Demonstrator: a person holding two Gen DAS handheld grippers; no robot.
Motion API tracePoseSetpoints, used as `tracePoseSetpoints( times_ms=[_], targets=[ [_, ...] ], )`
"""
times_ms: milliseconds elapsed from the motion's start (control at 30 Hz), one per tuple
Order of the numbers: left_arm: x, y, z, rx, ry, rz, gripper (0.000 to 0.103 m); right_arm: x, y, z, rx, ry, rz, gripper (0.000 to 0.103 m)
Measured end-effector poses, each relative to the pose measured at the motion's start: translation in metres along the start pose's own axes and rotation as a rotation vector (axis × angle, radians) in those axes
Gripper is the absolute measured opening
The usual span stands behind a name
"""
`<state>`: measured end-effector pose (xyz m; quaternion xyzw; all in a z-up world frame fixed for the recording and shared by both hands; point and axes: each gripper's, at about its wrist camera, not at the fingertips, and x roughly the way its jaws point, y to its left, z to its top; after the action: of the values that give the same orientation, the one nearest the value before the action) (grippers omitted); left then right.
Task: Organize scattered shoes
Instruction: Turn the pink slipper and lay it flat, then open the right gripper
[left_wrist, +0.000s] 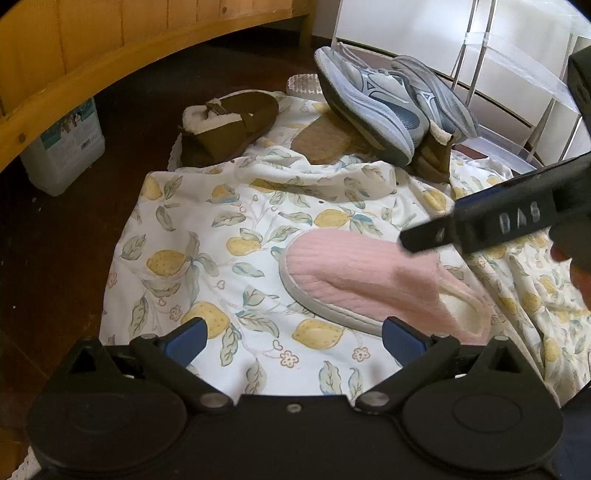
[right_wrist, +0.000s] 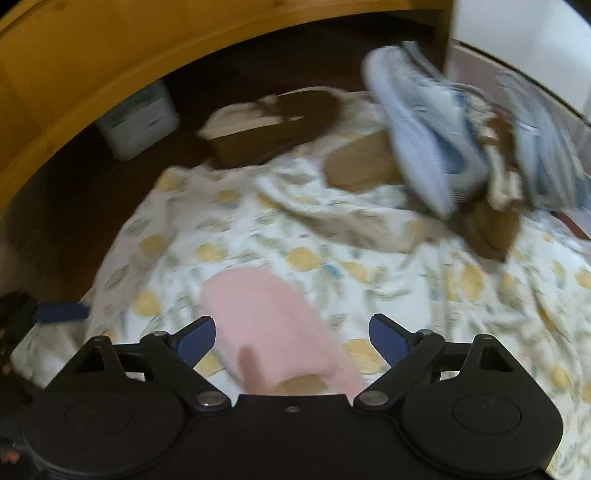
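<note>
A pink slipper (left_wrist: 354, 280) lies on a lemon-print cloth (left_wrist: 221, 236), just ahead of my open left gripper (left_wrist: 295, 332) and slightly to its right. My right gripper (right_wrist: 291, 332) is open too, and the pink slipper (right_wrist: 269, 325) lies between and under its blue fingertips, not pinched. Farther back a brown fleece-lined slipper (left_wrist: 229, 125) rests at the cloth's edge. Two grey-blue sneakers (left_wrist: 388, 99) are piled on a second brown slipper (left_wrist: 432, 155). The right wrist view is motion-blurred. The right gripper's body (left_wrist: 498, 218) crosses the left wrist view at the right.
A wooden bed frame (left_wrist: 74, 62) curves along the left and back, with dark floor (left_wrist: 55, 251) beneath it. A white plastic container (left_wrist: 62, 147) stands under the frame. A metal shoe rack with clear shelves (left_wrist: 517, 96) stands at the back right against a white wall.
</note>
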<state>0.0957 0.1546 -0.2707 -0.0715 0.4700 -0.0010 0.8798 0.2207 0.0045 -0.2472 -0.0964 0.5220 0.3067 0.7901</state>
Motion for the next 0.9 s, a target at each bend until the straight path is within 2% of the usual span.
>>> tracePoseSetpoints(
  times_ms=[233,333,433,667,900],
  targets=[
    [0.003,0.003,-0.001,-0.007,0.017,0.007,0.102,0.032,0.029,0.008,-0.268,0.070,0.038,0.093],
    [0.008,0.006,-0.001,0.001,0.037,0.030,0.102,0.048,0.035,0.016,-0.329,0.101,0.047,0.093],
    [0.015,0.013,-0.001,-0.009,0.061,0.018,0.102,0.067,0.040,0.026,-0.402,0.141,0.064,0.093],
    [0.032,0.025,-0.001,0.053,0.102,0.039,0.102,0.106,0.046,0.033,-0.512,0.244,0.118,0.095],
    [0.039,0.027,-0.003,0.053,0.121,0.018,0.102,0.124,0.051,0.038,-0.626,0.284,0.132,0.094]
  ],
)
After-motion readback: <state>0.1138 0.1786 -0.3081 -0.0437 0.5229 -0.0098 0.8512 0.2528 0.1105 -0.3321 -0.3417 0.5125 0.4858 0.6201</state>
